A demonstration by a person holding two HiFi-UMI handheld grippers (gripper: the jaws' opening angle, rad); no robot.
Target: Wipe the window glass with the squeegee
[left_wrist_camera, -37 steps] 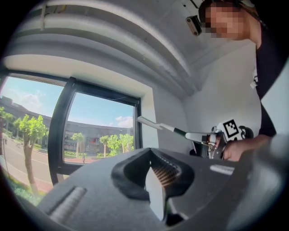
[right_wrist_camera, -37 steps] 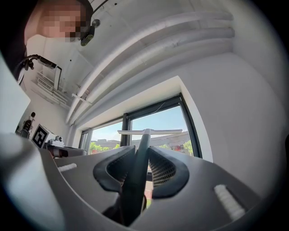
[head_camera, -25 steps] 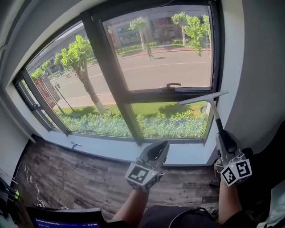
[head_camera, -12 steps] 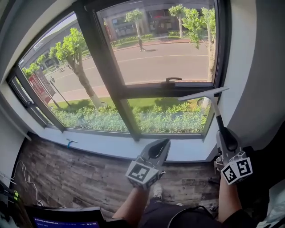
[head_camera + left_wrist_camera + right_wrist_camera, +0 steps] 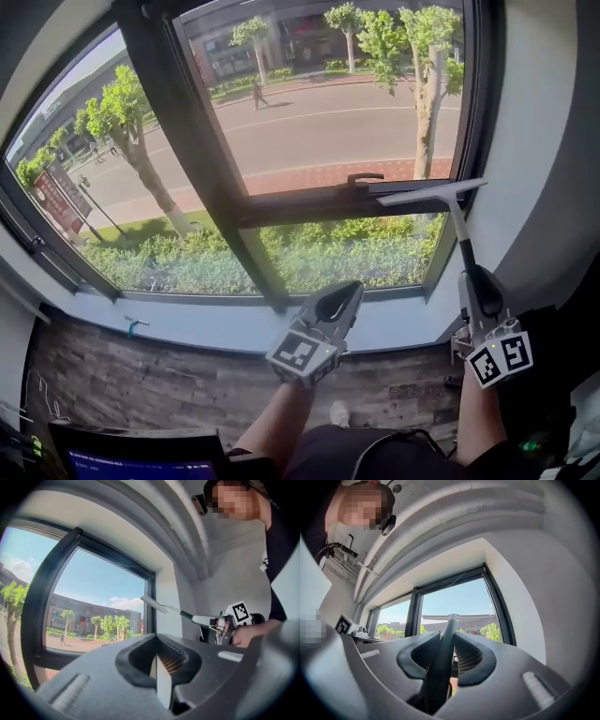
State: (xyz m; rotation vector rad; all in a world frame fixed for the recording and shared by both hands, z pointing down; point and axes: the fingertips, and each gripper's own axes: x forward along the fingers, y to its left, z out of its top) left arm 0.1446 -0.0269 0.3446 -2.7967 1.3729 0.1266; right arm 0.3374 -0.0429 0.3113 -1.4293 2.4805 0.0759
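My right gripper (image 5: pixel 475 286) is shut on the dark handle of the squeegee (image 5: pixel 441 206), whose pale blade lies across the lower right of the window glass (image 5: pixel 328 112), near the frame's crossbar. In the right gripper view the squeegee's handle (image 5: pixel 443 663) runs up between the jaws to the blade (image 5: pixel 457 617) against the sky. My left gripper (image 5: pixel 330 314) hangs shut and empty below the sill, left of the right one. The left gripper view shows its closed jaws (image 5: pixel 161 677) and, beyond them, the squeegee (image 5: pixel 161 606) reaching toward the pane.
A dark mullion (image 5: pixel 202 159) and crossbar with a handle (image 5: pixel 364 178) divide the window. A white sill (image 5: pixel 187 314) runs under it, with a white wall (image 5: pixel 544 169) at the right. Below lie a wooden floor (image 5: pixel 141 384) and a laptop edge (image 5: pixel 131 455).
The squeegee's blade has risen from below the crossbar to its level. The view has shifted right and closer to the window. Both grippers kept their hold and spacing.
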